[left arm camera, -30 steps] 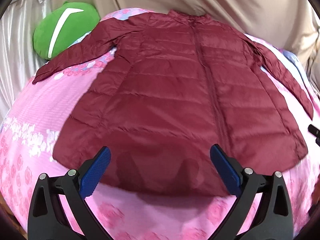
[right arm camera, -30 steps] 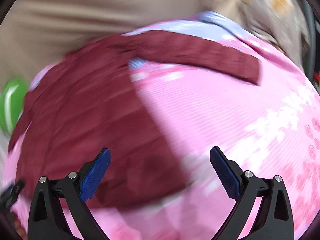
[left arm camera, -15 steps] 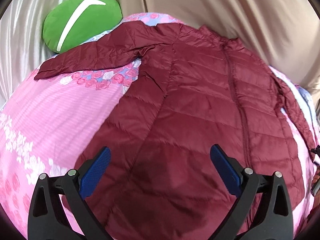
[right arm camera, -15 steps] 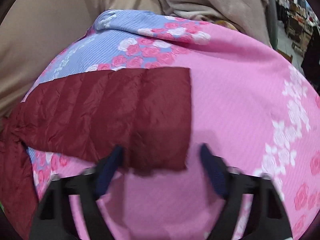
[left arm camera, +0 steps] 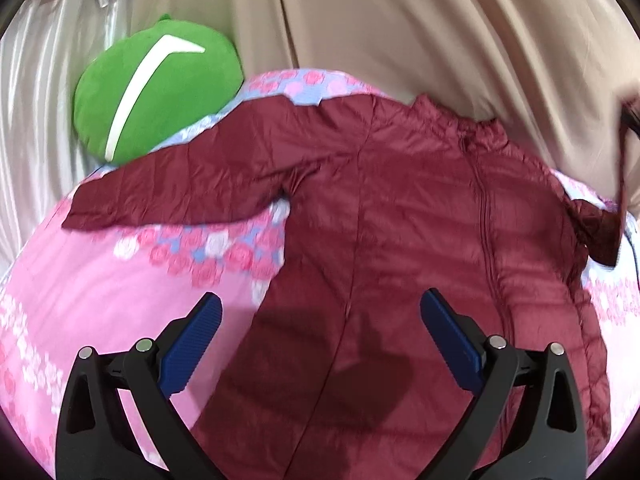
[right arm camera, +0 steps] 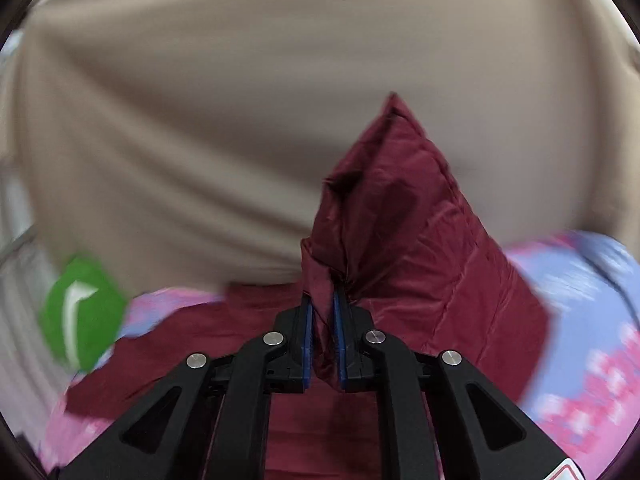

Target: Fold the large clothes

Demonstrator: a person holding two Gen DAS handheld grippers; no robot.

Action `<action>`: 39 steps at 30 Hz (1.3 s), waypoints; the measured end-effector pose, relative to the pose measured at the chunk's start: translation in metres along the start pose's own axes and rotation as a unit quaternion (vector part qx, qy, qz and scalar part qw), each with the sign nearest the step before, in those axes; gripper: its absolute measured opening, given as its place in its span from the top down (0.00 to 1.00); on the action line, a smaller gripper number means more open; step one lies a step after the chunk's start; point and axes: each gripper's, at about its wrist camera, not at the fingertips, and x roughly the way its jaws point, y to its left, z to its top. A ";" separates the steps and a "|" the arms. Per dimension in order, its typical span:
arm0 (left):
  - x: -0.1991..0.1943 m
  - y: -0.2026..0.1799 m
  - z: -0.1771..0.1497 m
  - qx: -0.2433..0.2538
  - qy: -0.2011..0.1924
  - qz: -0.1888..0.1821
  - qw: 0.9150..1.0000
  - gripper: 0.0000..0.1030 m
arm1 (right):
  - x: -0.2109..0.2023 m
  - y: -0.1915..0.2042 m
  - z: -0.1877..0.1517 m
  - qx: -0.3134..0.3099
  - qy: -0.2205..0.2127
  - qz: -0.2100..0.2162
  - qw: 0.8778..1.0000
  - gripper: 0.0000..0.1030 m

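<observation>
Dark red quilted puffer jacket (left arm camera: pixel 400 240) lies spread front-up on a bed under a pink floral bedsheet (left arm camera: pixel 100 280), zip running down the middle, collar toward the far edge of the bed. One sleeve (left arm camera: pixel 180 184) stretches flat across the sheet toward a round green plush cushion with a white stripe (left arm camera: pixel 156 92); cuff end lies just short of the cushion. Beige draped curtain (left arm camera: pixel 400 32) hangs behind the bed, with a pale shiny curtain (left arm camera: pixel 36 100) beside it.

Left gripper (left arm camera: pixel 320 336): jaws spread wide, nothing between the blue ribbed pads (left arm camera: pixel 192 344). It hovers above the jacket's lower body, angled down; its shadow falls on the fabric.

Right gripper (right arm camera: pixel 320 336): jaws nearly together and closing, with a fold of the jacket's other sleeve (right arm camera: pixel 400 220) pinched between the blue pads (right arm camera: pixel 306 340). That sleeve is lifted off the bed and stands up in a peak in front of the curtain. In the left wrist view the raised sleeve shows at the far right edge, blurred. Right wrist view is smeared at the edges.
</observation>
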 end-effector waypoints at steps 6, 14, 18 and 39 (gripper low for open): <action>0.021 0.008 0.020 -0.016 0.004 -0.032 0.999 0.05 | 0.089 0.184 -0.090 -0.154 0.123 0.164 0.967 0.75; 0.064 0.024 0.031 -0.053 0.037 -0.095 0.993 0.05 | 0.045 0.141 -0.112 -0.165 0.079 0.140 0.973 0.41; 0.096 0.014 0.041 -0.082 0.079 -0.153 0.982 0.05 | 0.036 0.043 -0.098 -0.129 0.060 0.009 0.990 0.39; 0.113 -0.050 0.144 0.033 -0.042 -0.079 0.995 1.00 | 0.128 -0.127 -0.066 0.088 0.131 -0.066 0.985 0.99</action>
